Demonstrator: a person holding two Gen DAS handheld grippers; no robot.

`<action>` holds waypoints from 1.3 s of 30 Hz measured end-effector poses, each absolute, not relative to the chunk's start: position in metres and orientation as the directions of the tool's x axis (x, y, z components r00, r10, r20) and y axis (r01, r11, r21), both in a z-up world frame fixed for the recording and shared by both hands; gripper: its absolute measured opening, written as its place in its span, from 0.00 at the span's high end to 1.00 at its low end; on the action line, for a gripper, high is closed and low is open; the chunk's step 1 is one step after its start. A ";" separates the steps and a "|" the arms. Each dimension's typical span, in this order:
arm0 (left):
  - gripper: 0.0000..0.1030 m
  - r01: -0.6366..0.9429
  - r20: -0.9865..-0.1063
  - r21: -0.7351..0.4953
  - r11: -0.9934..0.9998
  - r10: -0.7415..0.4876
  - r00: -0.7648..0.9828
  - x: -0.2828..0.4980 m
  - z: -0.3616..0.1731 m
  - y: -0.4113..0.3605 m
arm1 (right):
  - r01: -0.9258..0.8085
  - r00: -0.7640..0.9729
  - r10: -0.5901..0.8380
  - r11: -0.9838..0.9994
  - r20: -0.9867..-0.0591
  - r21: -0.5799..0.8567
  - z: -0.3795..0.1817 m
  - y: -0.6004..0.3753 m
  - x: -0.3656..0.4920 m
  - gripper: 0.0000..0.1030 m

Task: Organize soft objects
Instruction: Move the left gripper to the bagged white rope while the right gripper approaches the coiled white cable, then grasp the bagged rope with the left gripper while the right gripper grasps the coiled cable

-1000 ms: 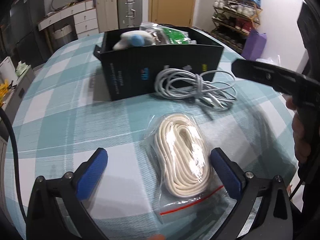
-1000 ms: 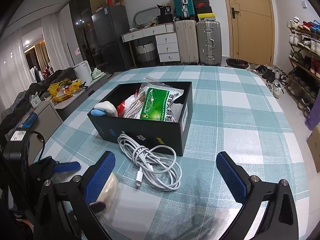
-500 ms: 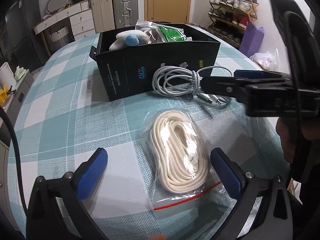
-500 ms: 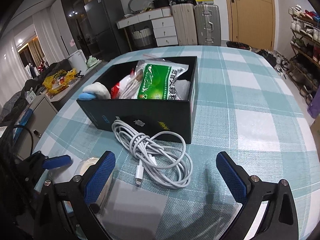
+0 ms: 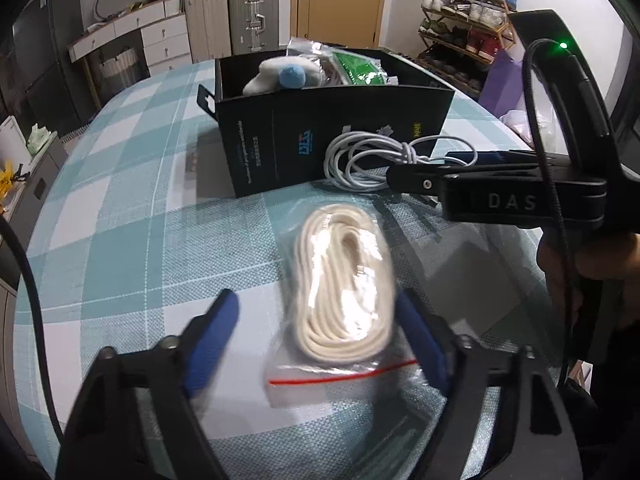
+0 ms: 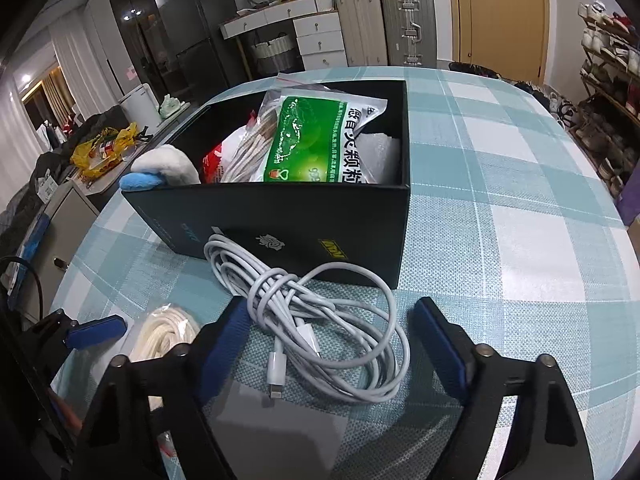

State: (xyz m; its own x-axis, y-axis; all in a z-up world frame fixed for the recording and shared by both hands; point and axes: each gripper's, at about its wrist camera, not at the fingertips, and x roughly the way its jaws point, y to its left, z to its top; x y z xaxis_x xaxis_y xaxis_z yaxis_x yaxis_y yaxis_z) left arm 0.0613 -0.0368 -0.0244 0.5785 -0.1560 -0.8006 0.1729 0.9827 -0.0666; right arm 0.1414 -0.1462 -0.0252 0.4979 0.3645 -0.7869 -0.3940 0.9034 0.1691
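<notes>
A clear zip bag of cream cord (image 5: 344,288) lies on the checked tablecloth; my open left gripper (image 5: 320,340) straddles its near end, not touching. A coiled white charging cable (image 6: 320,320) lies against the front of the black box (image 6: 280,224); my open right gripper (image 6: 332,344) straddles it just above the cloth. The cable (image 5: 368,160) and the right gripper's finger (image 5: 420,182) also show in the left wrist view. The box (image 5: 320,128) holds a white and blue plush (image 6: 168,168), a green packet (image 6: 316,140) and other bags.
The round table's edge (image 6: 624,240) curves close on the right. Suitcases (image 6: 384,24), drawers and a shoe rack (image 5: 464,12) stand beyond the table. A side cabinet with yellow bags (image 6: 100,148) is at the left.
Both grippers have moved forward and down, and their jaws have narrowed around the bagged cord and the cable. The right gripper now reaches across the cable in the left wrist view.
</notes>
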 end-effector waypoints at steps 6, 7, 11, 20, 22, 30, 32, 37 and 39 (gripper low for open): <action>0.60 0.204 -0.778 -0.103 0.974 -0.206 0.593 0.057 -0.020 -0.036 | -0.409 0.499 0.388 0.894 -0.775 0.184 -0.024 -0.146 0.138 0.31; 0.61 0.203 -0.777 -0.108 0.973 -0.210 0.593 0.057 -0.020 -0.035 | -0.411 0.501 0.389 0.893 -0.773 0.182 -0.023 -0.146 0.137 0.32; 0.64 0.193 -0.771 -0.132 0.972 -0.223 0.596 0.058 -0.019 -0.031 | -0.417 0.505 0.399 0.889 -0.766 0.189 -0.022 -0.147 0.133 0.35; 0.66 0.185 -0.750 -0.149 0.971 -0.233 0.619 0.057 -0.014 -0.023 | -0.422 0.511 0.441 0.876 -0.738 0.232 -0.016 -0.162 0.121 0.40; 0.66 0.187 -0.742 -0.152 0.970 -0.237 0.627 0.057 -0.011 -0.022 | -0.420 0.516 0.447 0.875 -0.731 0.239 -0.014 -0.166 0.118 0.41; 0.66 0.182 -0.717 -0.160 0.970 -0.241 0.654 0.050 -0.004 -0.015 | -0.437 0.529 0.471 0.864 -0.706 0.250 -0.005 -0.172 0.107 0.55; 0.66 0.181 -0.710 -0.160 0.970 -0.240 0.662 0.049 -0.002 -0.014 | -0.441 0.534 0.471 0.864 -0.702 0.244 -0.003 -0.173 0.104 0.56; 0.66 0.174 -0.704 -0.162 0.971 -0.238 0.670 0.048 0.000 -0.011 | -0.470 0.531 0.483 0.851 -0.696 0.232 -0.002 -0.170 0.095 0.56; 0.66 0.170 -0.699 -0.165 0.972 -0.237 0.674 0.048 0.001 -0.009 | -0.482 0.537 0.492 0.846 -0.686 0.229 0.000 -0.169 0.091 0.57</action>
